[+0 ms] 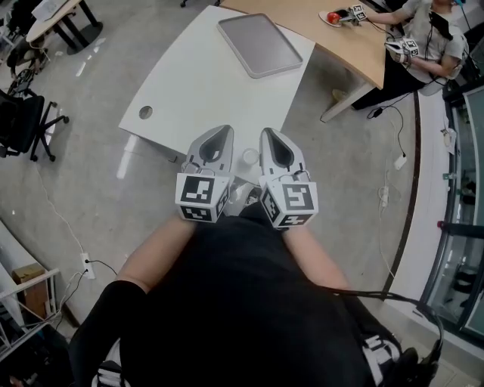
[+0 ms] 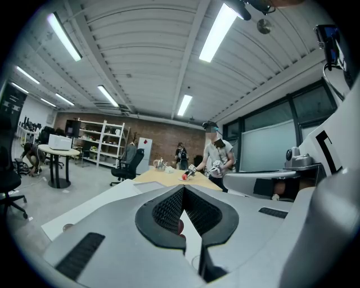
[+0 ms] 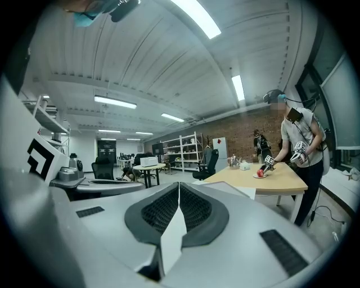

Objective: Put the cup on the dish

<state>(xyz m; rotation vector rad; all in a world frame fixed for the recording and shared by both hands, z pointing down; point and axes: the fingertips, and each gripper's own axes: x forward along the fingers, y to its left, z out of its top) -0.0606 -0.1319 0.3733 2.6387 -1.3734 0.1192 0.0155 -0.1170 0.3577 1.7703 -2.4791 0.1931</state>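
Both grippers are held side by side close to my body, over the near edge of a white table point(image 1: 200, 83). My left gripper point(image 1: 220, 131) has its jaws met at the tips point(image 2: 181, 189); a small reddish patch shows through the slit below, and I cannot tell what it is. The right gripper point(image 1: 271, 134) is shut with nothing in it point(image 3: 179, 184). Between the two lies a small pale round thing point(image 1: 249, 157) that may be a cup. A grey tray point(image 1: 259, 44) lies at the table's far end. No dish is to be seen on this table.
Another person point(image 1: 431, 38) works with grippers at a tan table point(image 1: 355, 41), where a red thing lies on a small dish point(image 1: 330, 17). A round hole point(image 1: 145, 112) marks the white table's left corner. An office chair point(image 1: 26, 125) stands at the left, and cables run across the floor.
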